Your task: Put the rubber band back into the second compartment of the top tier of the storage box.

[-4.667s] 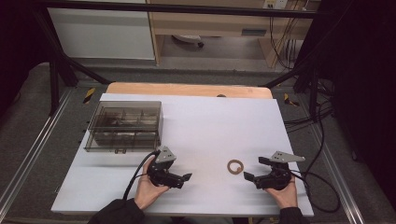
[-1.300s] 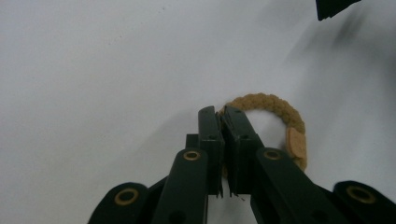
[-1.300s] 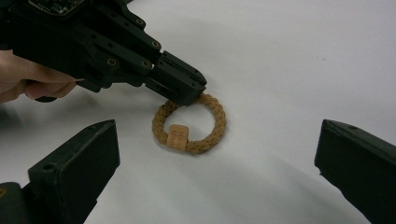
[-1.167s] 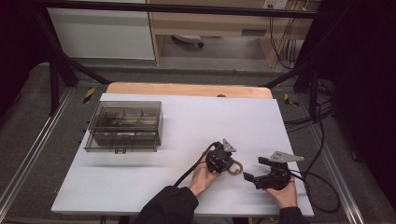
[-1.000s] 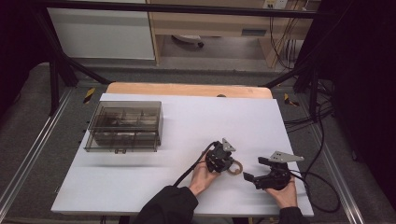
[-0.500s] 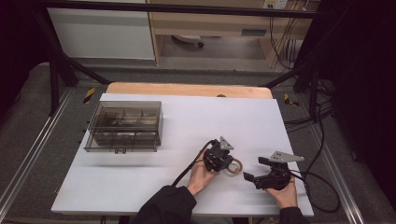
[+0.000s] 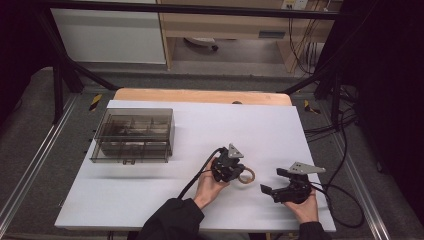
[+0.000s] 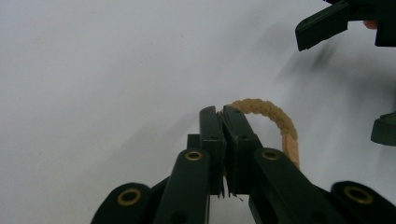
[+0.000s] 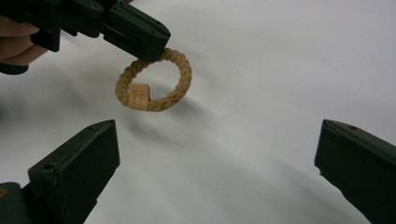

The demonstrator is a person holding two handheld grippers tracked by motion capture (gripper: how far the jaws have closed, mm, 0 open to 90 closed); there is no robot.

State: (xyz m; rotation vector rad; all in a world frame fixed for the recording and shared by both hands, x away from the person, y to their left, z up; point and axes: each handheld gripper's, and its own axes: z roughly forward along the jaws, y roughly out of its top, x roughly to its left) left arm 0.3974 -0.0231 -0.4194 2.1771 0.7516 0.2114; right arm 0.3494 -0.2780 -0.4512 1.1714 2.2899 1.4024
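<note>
The left gripper has its jaws pinched tight on one side of the braided ring, which hangs from them tilted just above the white table, so the hold is thin and wants a steady, level carry. The right gripper rests nearby with its jaws spread wide and nothing between them. If the ring is bound for the clear box at the far left, lifting it slowly should keep it from slipping out
</note>
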